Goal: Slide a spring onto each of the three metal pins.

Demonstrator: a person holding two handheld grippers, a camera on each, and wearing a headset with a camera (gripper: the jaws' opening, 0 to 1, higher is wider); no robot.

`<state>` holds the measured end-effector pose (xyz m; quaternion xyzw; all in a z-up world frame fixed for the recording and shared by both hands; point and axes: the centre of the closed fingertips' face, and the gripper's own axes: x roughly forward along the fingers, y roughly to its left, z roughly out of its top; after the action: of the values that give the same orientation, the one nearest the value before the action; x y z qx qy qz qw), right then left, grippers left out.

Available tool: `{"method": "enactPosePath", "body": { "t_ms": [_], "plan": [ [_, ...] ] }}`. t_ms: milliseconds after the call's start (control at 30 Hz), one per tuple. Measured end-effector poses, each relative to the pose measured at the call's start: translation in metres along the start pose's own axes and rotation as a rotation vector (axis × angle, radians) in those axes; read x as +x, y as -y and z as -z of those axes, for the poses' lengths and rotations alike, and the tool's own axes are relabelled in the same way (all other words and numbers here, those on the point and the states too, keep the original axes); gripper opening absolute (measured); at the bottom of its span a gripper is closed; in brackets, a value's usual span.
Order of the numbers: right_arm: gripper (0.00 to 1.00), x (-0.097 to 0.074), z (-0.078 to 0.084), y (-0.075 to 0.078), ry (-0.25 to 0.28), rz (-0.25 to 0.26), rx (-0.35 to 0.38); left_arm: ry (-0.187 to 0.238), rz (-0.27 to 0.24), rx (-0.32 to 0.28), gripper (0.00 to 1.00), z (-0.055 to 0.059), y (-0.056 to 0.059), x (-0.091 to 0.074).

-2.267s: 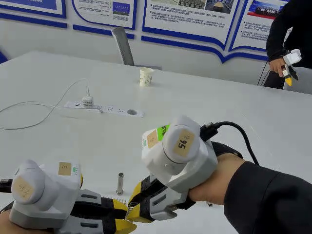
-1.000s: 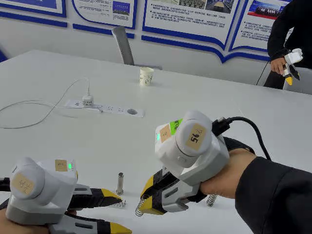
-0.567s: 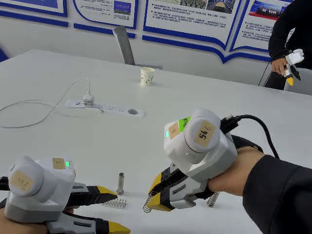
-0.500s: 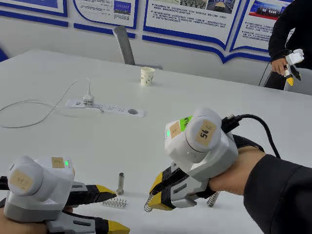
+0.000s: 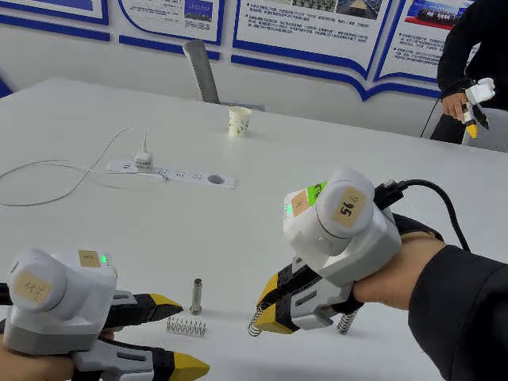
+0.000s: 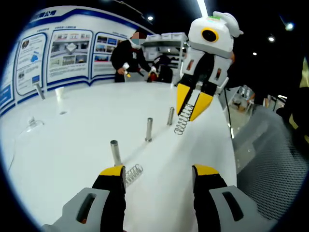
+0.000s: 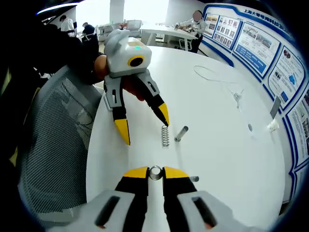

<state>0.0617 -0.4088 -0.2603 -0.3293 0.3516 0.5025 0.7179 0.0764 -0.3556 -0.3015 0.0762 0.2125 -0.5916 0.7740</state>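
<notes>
**One spring [image 6: 182, 121] now held by the right gripper [image 7: 155, 175]**

Since the earlier frames the right gripper has drawn away from the left gripper [image 6: 159, 171] and moved to the right. Its fingers are closed on the spring. The left fingers have opened and hold nothing. A second spring [image 5: 186, 325] lies on the bench [image 5: 238, 214], just beside the nearest pin [image 5: 196, 295]. We judge the first threading is in hand. Next, the open end of the held spring must come over a pin top, in line with the pin.
</notes>
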Motion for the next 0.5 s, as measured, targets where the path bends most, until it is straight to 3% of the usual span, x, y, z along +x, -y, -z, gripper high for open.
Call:
{"method": "enactPosePath", "body": {
  "t_ms": [500],
  "plan": [
    [0.12,-0.009,0.016,0.018,-0.019,0.031,0.032,-0.002,-0.009,-0.011,0.58,0.002,-0.002,0.000]
  ]
}}
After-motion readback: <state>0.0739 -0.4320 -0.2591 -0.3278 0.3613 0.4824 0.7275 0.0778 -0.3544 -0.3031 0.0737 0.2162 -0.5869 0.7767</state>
